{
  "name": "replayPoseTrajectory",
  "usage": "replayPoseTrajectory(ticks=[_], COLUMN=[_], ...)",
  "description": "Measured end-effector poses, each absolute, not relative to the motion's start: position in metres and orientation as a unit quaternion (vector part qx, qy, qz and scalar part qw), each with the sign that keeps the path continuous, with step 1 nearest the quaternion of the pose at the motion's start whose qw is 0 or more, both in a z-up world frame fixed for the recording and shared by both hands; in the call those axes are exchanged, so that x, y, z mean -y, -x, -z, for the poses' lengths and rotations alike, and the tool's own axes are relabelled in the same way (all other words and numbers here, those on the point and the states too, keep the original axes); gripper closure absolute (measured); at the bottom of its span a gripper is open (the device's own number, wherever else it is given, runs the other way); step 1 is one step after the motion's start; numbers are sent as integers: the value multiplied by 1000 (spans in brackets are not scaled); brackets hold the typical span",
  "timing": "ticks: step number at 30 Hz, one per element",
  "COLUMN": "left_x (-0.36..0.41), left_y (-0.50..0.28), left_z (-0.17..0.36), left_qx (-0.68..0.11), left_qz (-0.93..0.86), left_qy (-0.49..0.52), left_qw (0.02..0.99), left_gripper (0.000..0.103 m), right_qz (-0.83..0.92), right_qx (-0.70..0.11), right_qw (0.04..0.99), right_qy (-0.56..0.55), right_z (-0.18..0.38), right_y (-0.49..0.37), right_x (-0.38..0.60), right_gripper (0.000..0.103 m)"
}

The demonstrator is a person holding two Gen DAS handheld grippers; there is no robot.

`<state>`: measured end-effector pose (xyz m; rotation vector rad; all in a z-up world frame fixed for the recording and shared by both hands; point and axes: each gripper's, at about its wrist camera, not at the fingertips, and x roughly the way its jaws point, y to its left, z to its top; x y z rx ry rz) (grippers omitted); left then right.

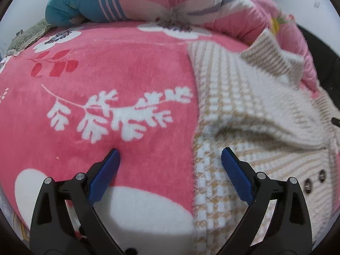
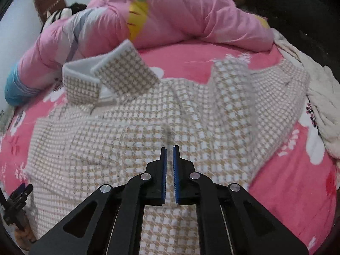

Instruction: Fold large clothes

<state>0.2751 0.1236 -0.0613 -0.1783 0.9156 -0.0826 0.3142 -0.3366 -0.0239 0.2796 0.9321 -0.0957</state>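
A beige-and-white houndstooth coat [image 2: 136, 140] lies spread on a pink flowered blanket [image 2: 293, 191], its cuffed sleeve [image 2: 119, 74] folded up near the collar end. My right gripper [image 2: 169, 148] hovers over the coat's middle, its blue pads nearly together and nothing visible between them. In the left wrist view the coat [image 1: 238, 110] fills the right half, with metal snaps [image 1: 314, 178] near its edge. My left gripper [image 1: 170, 157] is open and straddles the coat's left edge, one finger over the blanket [image 1: 119, 68] and the other over the coat. It also shows small in the right wrist view, the left gripper [image 2: 20, 193] at the coat's near left corner.
A rolled pink quilt [image 2: 191, 14] with a teal end [image 1: 74, 2] lies along the far side of the bed. A cream fleece throw [image 2: 318, 97] is bunched at the right edge. A brown board [image 2: 51, 2] leans on the wall behind.
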Motion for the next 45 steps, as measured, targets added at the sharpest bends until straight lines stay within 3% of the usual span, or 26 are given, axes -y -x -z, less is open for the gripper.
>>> replayPoseTrajectory(ticks=[2,4,8,10,13,16,22,24,25,27,32,36,42,45], left_x=[-129,-129,-112,-93,-58,-40,-46,-51,-53,-54,-66,-60,-63,-64], left_y=[-271,-276,-304,-321,-355,-374,-367,-362,-357,-352,-357,-352,-347,-345], left_z=[43,25,6,7,44,87,81,73,67,63,80,81,81,80], left_qx=[-407,-382,-374,-379,-449,-514,-497,-483,-470,-461,-486,-470,-453,-451], left_qz=[39,45,77,116,149,111,126,131,137,129,102,92,96,97], left_qy=[95,97,121,128,106,56,78,86,88,80,100,79,84,82], left_qw=[908,918,916,909,874,849,855,862,868,874,862,874,882,884], left_gripper=[10,10,10,10,10,7,7,7,7,7,7,7,7,7], right_qz=[21,-12,-63,-54,-32,-32,-3,-5,-6,-16,-32,-49,-30,0], right_qx=[-428,-419,-441,-477,-505,-506,-497,-490,-489,-494,-511,-507,-459,-469], right_qw=[895,903,893,876,862,860,867,870,868,859,843,847,882,881], right_qy=[-123,-94,-57,-41,-30,-47,-32,-61,-87,-137,-164,-150,-101,-54], right_z=[10,1,17,50,98,88,67,62,63,70,96,89,49,64], right_y=[-313,-320,-341,-354,-363,-360,-361,-360,-358,-355,-355,-351,-349,-368], right_x=[326,302,265,257,264,273,279,288,295,311,324,317,308,300], right_gripper=[93,77,76,76,71,71,71,66,58,51,51,86,90,90])
